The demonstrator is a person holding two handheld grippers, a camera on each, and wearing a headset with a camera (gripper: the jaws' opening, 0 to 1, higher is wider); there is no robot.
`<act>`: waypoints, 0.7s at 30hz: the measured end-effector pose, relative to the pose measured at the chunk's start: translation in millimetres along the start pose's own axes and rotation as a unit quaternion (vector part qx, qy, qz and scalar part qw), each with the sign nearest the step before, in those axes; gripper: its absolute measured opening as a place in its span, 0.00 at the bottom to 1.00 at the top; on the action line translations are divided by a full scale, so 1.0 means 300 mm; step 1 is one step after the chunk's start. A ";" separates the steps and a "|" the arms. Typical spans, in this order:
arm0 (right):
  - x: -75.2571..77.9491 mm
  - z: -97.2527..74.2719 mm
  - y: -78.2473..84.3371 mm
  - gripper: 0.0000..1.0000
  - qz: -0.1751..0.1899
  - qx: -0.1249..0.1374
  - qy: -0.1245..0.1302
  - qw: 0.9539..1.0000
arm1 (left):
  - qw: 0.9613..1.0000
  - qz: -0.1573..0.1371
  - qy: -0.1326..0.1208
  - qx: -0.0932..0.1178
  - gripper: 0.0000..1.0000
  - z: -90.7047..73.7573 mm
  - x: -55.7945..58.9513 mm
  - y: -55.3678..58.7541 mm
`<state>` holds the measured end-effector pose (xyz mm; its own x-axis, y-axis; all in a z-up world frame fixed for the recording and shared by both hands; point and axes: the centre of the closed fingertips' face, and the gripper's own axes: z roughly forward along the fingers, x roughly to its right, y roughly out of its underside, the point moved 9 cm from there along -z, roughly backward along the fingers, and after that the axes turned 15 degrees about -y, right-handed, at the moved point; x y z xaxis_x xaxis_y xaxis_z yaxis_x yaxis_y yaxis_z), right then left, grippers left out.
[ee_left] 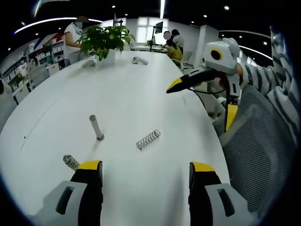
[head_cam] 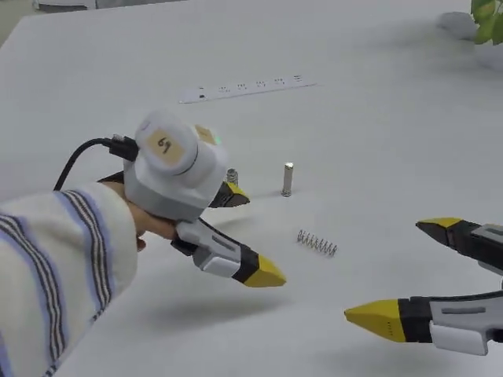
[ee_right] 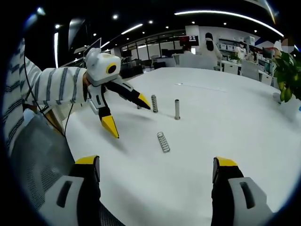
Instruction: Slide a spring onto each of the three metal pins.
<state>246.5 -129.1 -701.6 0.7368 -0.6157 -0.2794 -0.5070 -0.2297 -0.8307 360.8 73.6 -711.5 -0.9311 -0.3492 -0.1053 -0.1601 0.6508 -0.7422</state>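
A loose spring [head_cam: 317, 243] [ee_left: 148, 139] [ee_right: 163, 141] lies flat on the white table [head_cam: 377, 141]. Behind it a bare metal pin [head_cam: 288, 179] [ee_left: 96, 127] [ee_right: 177, 109] stands upright. A second pin carrying a spring [ee_right: 154, 103] [ee_left: 71, 162] stands to its left, half hidden behind my left gripper in the head view [head_cam: 232, 176]. My left gripper [head_cam: 251, 236] [ee_left: 146, 167] [ee_right: 129, 117] is open and empty, just left of the loose spring. My right gripper [head_cam: 397, 271] [ee_right: 156, 161] [ee_left: 200, 108] hangs open and empty to the spring's right.
A white power strip [head_cam: 247, 88] lies at the back of the table. A potted plant [head_cam: 491, 20] [ee_left: 106, 40] stands at the far corner. A grey mesh chair [ee_left: 254, 155] sits off the table's edge. People stand in the background.
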 end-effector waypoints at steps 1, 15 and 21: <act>0.000 -0.002 0.000 0.99 0.001 0.001 0.001 1.000 | 1.000 0.007 0.005 0.000 0.70 0.011 0.002 -0.004; 0.004 -0.021 0.013 0.98 0.019 -0.003 0.018 1.000 | 0.995 0.079 0.058 -0.017 0.51 0.126 0.023 -0.058; 0.001 -0.025 0.022 0.97 0.024 -0.006 0.020 1.000 | 0.993 0.090 0.067 -0.024 0.49 0.164 0.023 -0.075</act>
<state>239.9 -136.4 -703.5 0.6938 -0.6553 -0.2986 -0.5461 -0.2085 -0.8114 374.0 23.3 -728.0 -0.9810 -0.1324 -0.1421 0.0015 0.7265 -0.6871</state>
